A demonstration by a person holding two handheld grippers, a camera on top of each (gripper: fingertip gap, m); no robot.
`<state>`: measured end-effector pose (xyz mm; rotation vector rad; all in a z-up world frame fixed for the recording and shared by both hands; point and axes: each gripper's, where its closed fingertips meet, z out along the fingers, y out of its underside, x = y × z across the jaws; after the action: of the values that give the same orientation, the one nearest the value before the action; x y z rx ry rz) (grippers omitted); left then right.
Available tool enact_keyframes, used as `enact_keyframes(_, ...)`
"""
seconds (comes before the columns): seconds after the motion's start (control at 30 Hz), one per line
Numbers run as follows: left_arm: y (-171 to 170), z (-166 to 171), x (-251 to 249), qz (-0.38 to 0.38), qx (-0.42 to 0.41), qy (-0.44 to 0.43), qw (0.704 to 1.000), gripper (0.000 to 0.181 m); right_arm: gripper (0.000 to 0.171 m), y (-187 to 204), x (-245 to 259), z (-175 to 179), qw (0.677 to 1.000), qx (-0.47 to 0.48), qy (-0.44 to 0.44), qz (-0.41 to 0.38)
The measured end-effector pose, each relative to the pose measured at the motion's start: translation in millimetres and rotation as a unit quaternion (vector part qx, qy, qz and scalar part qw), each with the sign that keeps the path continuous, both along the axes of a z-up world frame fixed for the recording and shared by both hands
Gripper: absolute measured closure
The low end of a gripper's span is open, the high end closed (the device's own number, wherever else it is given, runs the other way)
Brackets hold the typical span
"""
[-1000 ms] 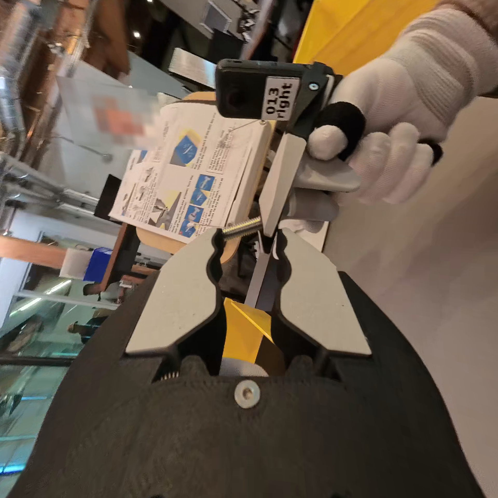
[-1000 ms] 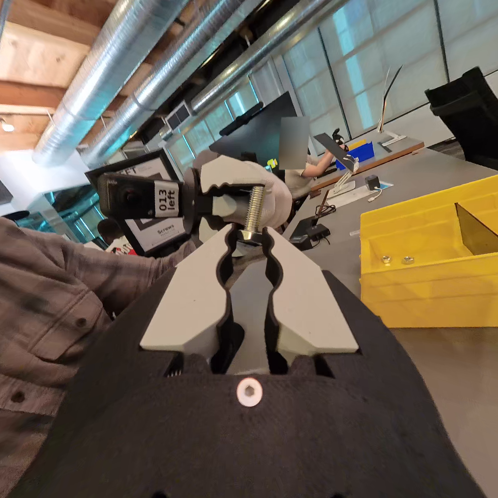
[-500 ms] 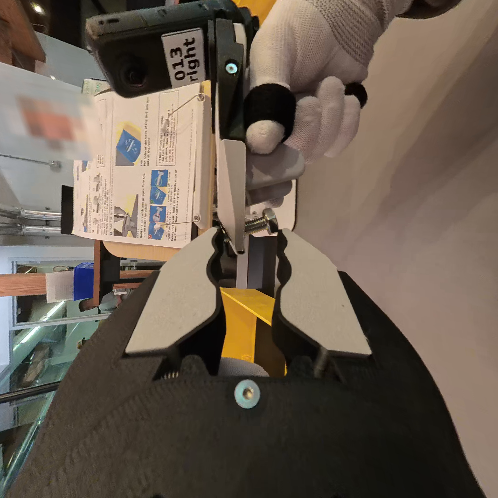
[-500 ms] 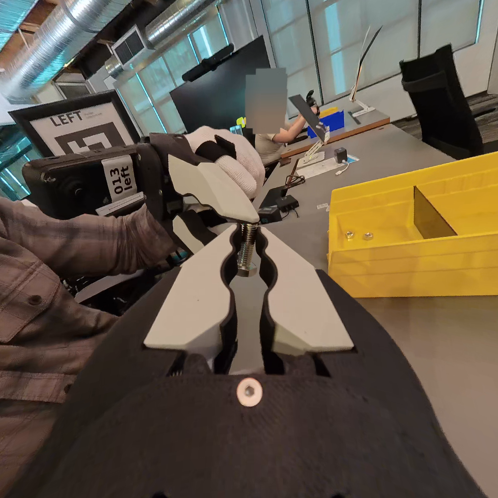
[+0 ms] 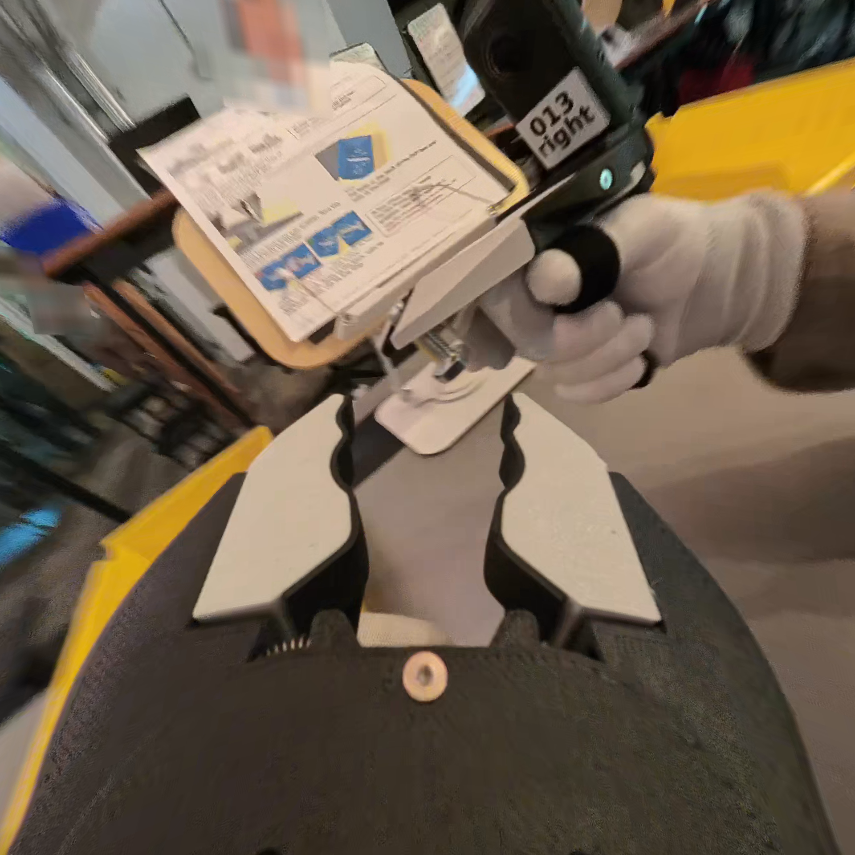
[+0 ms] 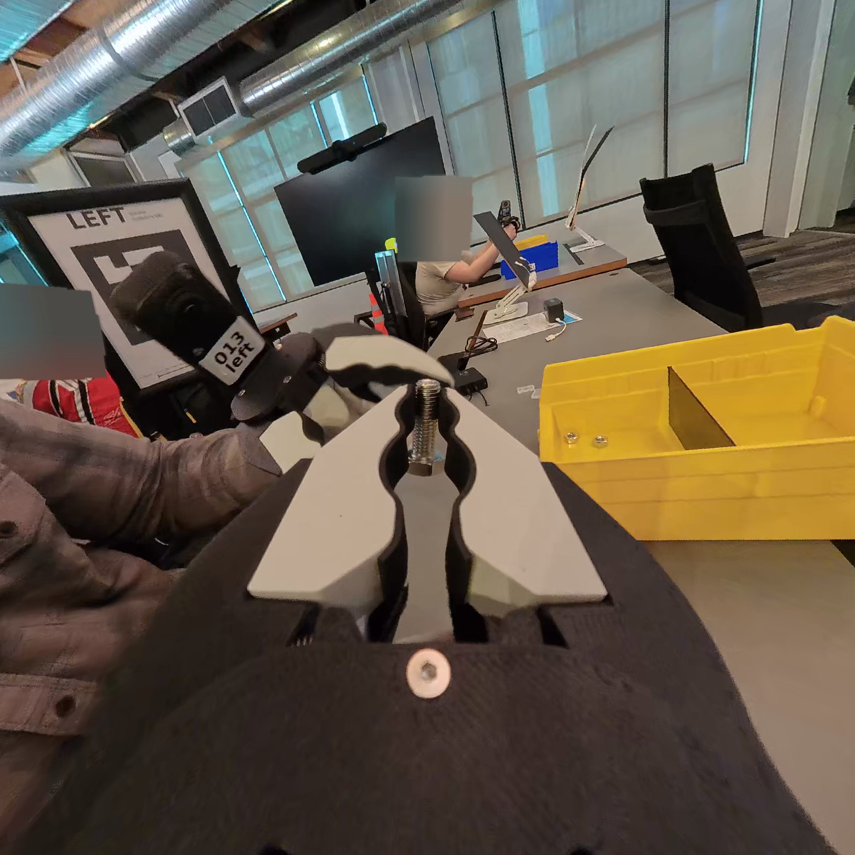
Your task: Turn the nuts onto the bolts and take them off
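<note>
Bolt [image 6: 424,428] sits upright between the tips of your right gripper [image 6: 425,407], clamped on the threaded shank with the hex head just below the pinch and the free end poking above the fingertips. No nut shows on the thread; two nuts [image 6: 585,438] lie off to the right of that claw, in the near compartment of the yellow bin [image 6: 694,499]. Your left gripper [image 5: 428,418] stands with its jaws apart and nothing between them, and in the right wrist view one of its fingers hangs just over the bolt's tip. In my judgement the step in hand is fetching a nut, so keep the right claw squeezed and steady, and hold the shank vertical. Take the open claw to the bin, grip one nut flat across its faces, and bring it down square onto the thread; a tilted start is likely to cross-thread. The left wrist view is blurred, so finer detail there cannot be told.
</note>
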<state>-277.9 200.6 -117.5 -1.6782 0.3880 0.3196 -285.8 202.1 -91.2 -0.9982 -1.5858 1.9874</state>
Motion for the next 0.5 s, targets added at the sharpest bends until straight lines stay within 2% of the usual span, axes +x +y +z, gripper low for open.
enact_keyframes(0.03, 0.6, -4.8, 7.1, -0.020, -0.006, -0.050, 0.999, 0.122, 0.164, -1.7, -0.2, 0.2, 1.000, 0.000, 0.001, 0.001)
enact_keyframes(0.2, 5.9, -8.0, 25.2, -0.066, 0.000, -0.177, 0.982, 0.120, 0.164, -24.6, 8.7, 6.1, 0.999, 0.019, 0.031, 0.040)
enact_keyframes(0.3, 6.4, -2.2, 32.0, -0.098, 0.015, -0.241, 0.965, 0.136, 0.164, -29.8, 8.3, 6.1, 0.998, 0.032, 0.034, 0.038)
enact_keyframes(0.5, 0.0, 0.9, 42.0, -0.154, 0.025, -0.265, 0.951, 0.152, 0.163, -37.0, 12.9, 6.8, 0.997, 0.038, 0.038, 0.058)
